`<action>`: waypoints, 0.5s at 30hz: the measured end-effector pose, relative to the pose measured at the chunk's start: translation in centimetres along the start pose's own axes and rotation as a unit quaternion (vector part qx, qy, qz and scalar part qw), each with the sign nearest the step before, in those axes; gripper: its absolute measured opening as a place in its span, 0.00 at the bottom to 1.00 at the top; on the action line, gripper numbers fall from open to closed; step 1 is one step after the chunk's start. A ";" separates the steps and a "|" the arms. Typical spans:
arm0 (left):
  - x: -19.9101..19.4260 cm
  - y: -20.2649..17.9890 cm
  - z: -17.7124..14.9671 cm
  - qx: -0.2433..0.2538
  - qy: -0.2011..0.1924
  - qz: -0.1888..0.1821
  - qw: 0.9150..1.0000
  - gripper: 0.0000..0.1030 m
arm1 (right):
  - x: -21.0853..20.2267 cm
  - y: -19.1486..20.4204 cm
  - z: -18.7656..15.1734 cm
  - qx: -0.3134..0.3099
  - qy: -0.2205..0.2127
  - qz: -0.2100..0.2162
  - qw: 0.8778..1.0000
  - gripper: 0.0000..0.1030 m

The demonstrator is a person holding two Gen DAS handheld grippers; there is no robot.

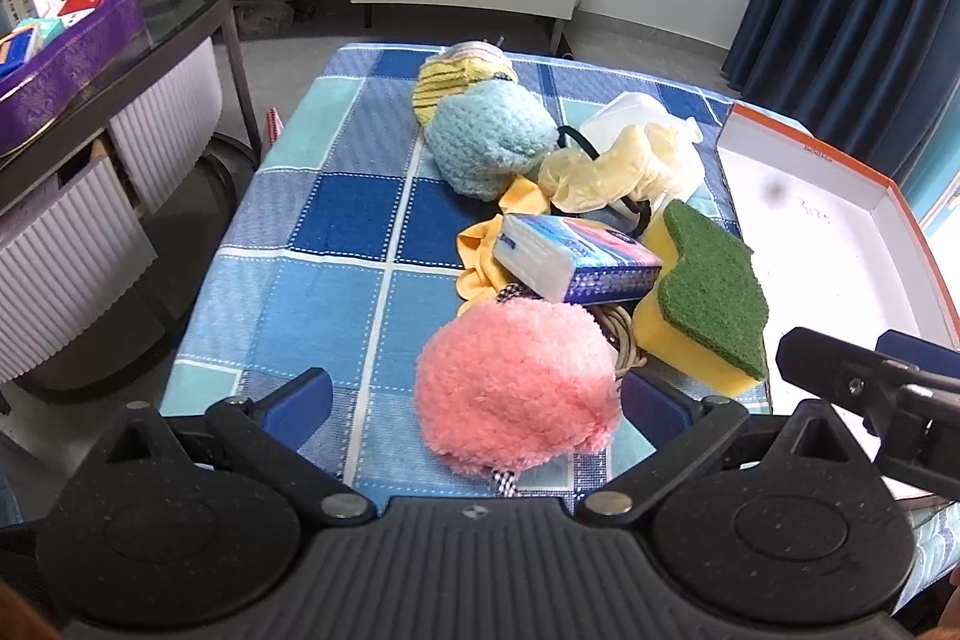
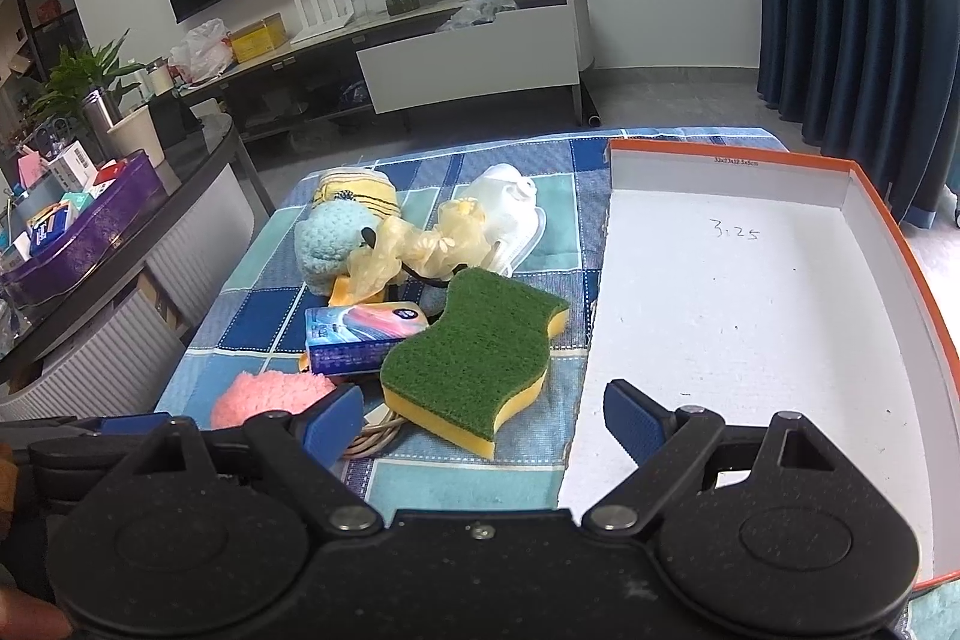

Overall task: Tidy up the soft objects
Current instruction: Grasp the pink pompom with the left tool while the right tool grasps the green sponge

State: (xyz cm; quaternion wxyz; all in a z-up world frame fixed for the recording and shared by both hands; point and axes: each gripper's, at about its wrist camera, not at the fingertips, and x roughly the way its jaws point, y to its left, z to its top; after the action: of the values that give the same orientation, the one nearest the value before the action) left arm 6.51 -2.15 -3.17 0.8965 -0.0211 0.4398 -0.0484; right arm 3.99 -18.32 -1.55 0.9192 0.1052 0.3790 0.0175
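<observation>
- Left wrist view: the left gripper (image 1: 474, 400) is sitting wide open at the near edge of the tabletop (image 1: 336, 274). The pink fluffy ball (image 1: 516, 388) is lying right between its jaws, a bit toward the right one, not squeezed yet. This gripper is nearer to it.
- Right wrist view: the right gripper (image 2: 483, 415) is also gaping wide, holding nothing. The green and yellow sponge (image 2: 474, 370) is lying just ahead, its long side pointing forward and right. The white box (image 2: 750, 310) on the right edge is sitting empty.
</observation>
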 end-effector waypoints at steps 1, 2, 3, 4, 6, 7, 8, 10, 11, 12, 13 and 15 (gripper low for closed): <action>0.2 0.0 0.0 0.003 0.000 -0.002 1.000 1.00 | 0.1 0.0 0.1 0.001 0.001 0.000 1.000 0.99; 0.4 -0.1 0.0 0.004 0.000 -0.002 1.000 1.00 | 0.2 -0.1 0.1 0.002 0.002 -0.001 1.000 0.99; 0.6 -0.1 0.1 0.004 -0.001 -0.002 1.000 0.99 | 0.3 -0.1 0.2 0.003 0.003 -0.002 1.000 0.99; 0.8 0.0 0.0 0.003 -0.001 -0.004 1.000 0.97 | 0.5 -0.1 0.2 0.004 0.004 -0.002 1.000 0.99; 1.2 0.3 0.0 0.000 0.001 -0.016 1.000 0.83 | 0.8 -0.2 0.4 0.008 0.007 -0.003 1.000 0.99; 1.4 0.4 -0.1 -0.002 0.004 -0.024 1.000 0.80 | 0.9 -0.2 0.5 0.010 0.010 -0.004 1.000 0.99; 1.5 0.5 -0.2 -0.002 0.006 -0.032 0.999 0.71 | 1.1 -0.2 0.5 0.012 0.011 -0.005 1.000 0.99; 1.5 0.5 -0.5 -0.001 0.006 -0.040 0.999 0.64 | 1.5 -0.1 0.8 0.021 0.016 -0.005 1.000 0.99; 1.3 0.5 -0.6 0.003 0.000 -0.040 0.999 0.61 | 1.8 -0.1 0.9 0.027 0.021 -0.005 0.999 0.99; 1.1 0.5 -0.7 0.007 -0.003 -0.042 0.999 0.60 | 2.2 -0.1 1.0 0.034 0.026 -0.005 0.999 0.99; 0.9 0.5 -0.7 0.009 -0.006 -0.044 0.999 0.60 | 2.5 -0.1 1.1 0.040 0.030 -0.005 0.999 0.99; 0.5 0.8 -0.8 0.007 -0.008 -0.046 0.999 0.59 | 3.3 0.1 1.4 0.053 0.040 -0.009 0.998 0.99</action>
State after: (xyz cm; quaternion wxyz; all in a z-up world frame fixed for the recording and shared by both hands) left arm 6.27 -1.41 -4.08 0.8971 -0.0349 0.4306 -0.0922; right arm 7.40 -18.15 -2.86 0.8964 0.1496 0.4172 -0.0070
